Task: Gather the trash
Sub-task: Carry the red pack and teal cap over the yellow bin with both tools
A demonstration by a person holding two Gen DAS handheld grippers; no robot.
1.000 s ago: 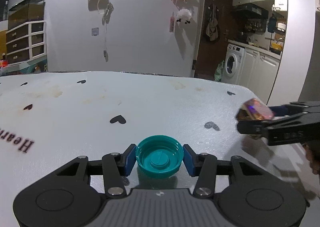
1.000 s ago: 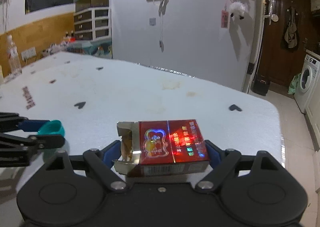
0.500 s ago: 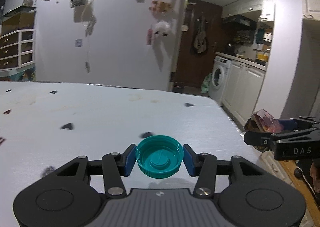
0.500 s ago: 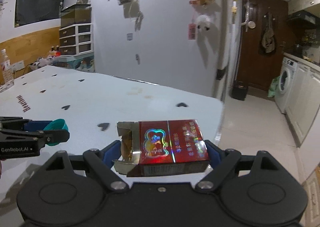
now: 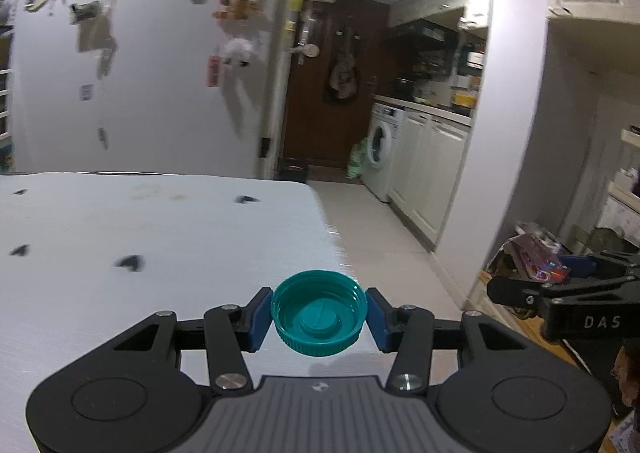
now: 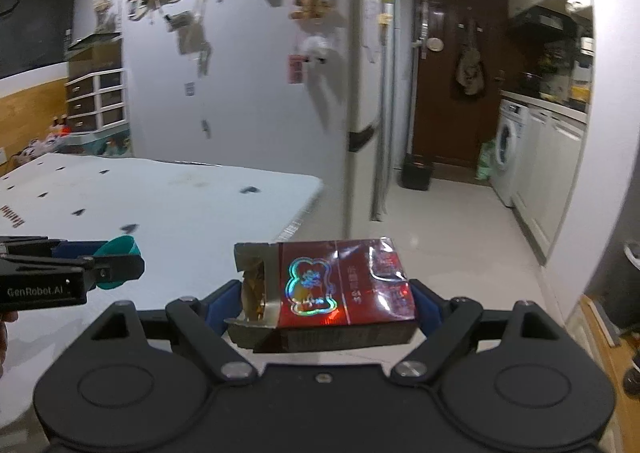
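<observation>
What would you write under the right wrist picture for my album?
The right gripper carries an opened red cigarette pack past the table, beside the left gripper holding a teal bottle cap.

"DAS" stood in pale letters on the side of the right gripper (image 5: 560,295), seen to the right of the teal bottle cap (image 5: 319,313) in the left wrist view. "GenRobot.AI" was printed on the side of the left gripper (image 6: 106,267), left of the red cigarette pack (image 6: 332,291). The pack carried a holographic emblem and red characters, too blurred to read. Dark lettering on the white tablecloth (image 6: 168,209) at the far left was unreadable.
</observation>
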